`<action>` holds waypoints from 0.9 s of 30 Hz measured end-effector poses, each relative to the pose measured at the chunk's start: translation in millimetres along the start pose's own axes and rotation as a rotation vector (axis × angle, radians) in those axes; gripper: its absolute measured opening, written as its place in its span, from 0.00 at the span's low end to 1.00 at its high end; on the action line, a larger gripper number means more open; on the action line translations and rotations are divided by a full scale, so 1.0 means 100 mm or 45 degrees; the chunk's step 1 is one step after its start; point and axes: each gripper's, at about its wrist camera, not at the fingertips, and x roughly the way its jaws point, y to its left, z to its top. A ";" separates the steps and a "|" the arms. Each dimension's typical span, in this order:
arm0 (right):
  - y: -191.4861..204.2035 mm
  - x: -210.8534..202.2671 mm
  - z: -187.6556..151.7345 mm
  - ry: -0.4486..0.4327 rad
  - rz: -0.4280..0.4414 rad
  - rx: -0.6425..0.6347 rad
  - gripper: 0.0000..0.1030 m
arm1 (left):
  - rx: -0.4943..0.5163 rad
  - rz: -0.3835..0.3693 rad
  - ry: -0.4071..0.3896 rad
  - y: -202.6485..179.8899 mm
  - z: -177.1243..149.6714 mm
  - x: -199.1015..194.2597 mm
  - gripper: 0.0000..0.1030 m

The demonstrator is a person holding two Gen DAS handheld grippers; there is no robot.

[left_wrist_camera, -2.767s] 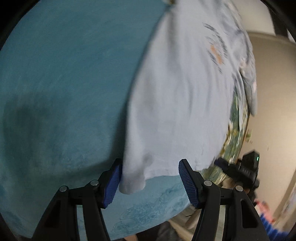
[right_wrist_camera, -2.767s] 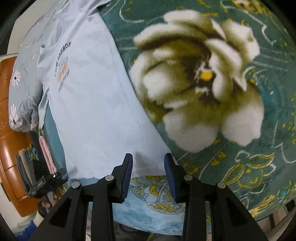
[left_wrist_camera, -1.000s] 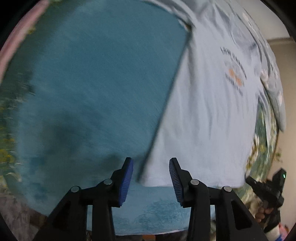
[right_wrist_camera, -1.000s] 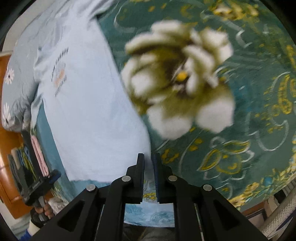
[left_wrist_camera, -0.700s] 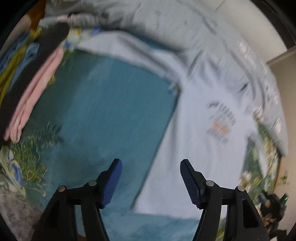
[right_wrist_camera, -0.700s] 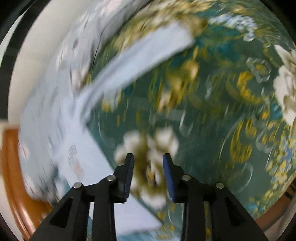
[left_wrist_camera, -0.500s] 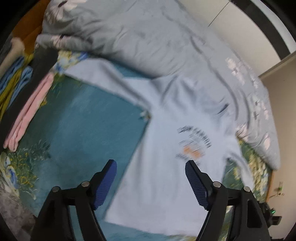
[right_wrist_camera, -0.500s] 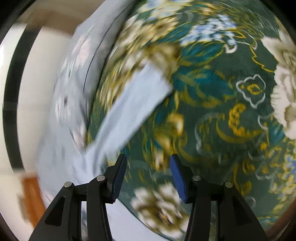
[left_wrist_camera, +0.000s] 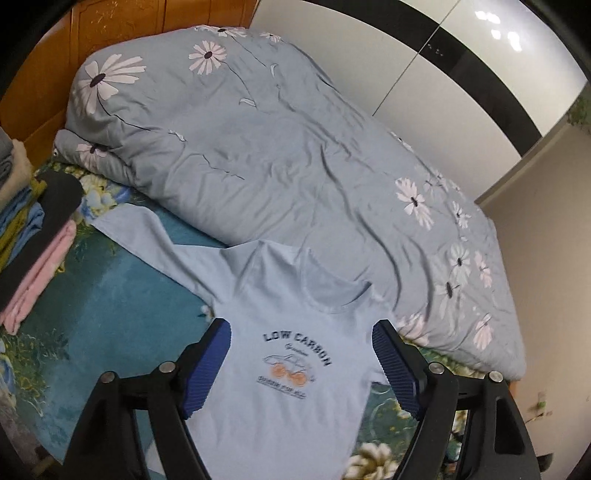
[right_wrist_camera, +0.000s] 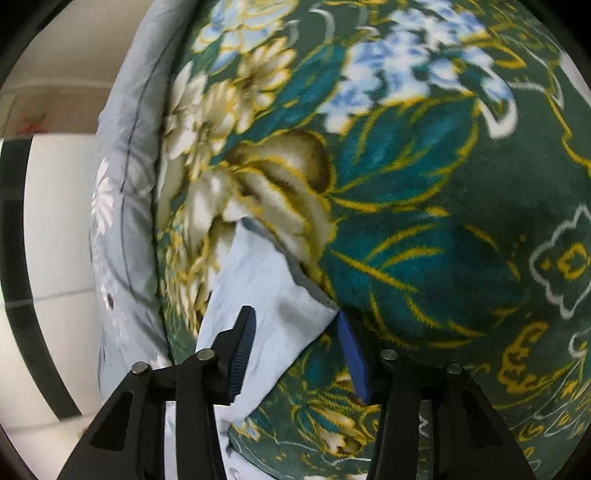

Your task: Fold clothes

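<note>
A light blue T-shirt (left_wrist_camera: 273, 413) with a "LOW CARBON" print lies face up and spread out on the floral bedspread (left_wrist_camera: 92, 317). Its left sleeve (left_wrist_camera: 147, 240) stretches toward the upper left. My left gripper (left_wrist_camera: 301, 363) hangs open above the shirt's chest, nothing between its blue pads. In the right wrist view my right gripper (right_wrist_camera: 295, 354) is open over the shirt's other sleeve (right_wrist_camera: 266, 295). The sleeve end lies in the gap between the two pads, its edge close to the right pad (right_wrist_camera: 354, 362).
A grey-blue duvet with daisies (left_wrist_camera: 280, 147) is bunched across the far side of the bed. A pile of folded clothes (left_wrist_camera: 29, 236) sits at the left edge, before a wooden headboard (left_wrist_camera: 110, 33). A white wardrobe (left_wrist_camera: 424, 48) stands behind.
Both grippers let go of the shirt's hem and opened. They moved up the shirt: the left now over the chest print, the right out to the right sleeve.
</note>
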 end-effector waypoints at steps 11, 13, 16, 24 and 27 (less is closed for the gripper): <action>0.02 -0.21 0.15 -0.034 0.004 -0.060 0.03 | 0.028 -0.004 0.046 0.06 0.08 0.14 0.80; 0.18 -0.26 0.07 -0.047 0.004 -0.129 0.03 | 0.042 -0.002 0.053 0.12 0.07 0.13 0.80; 0.42 -0.33 -0.05 -0.067 0.004 -0.232 0.03 | 0.027 0.010 0.073 0.28 0.06 0.13 0.80; 1.85 -0.50 -1.29 -0.082 0.086 -0.866 0.03 | -0.064 0.018 0.101 1.04 0.20 0.00 0.80; 2.37 -0.49 -1.85 -0.060 0.130 -1.069 0.03 | -0.096 0.030 0.092 1.39 0.29 -0.08 0.81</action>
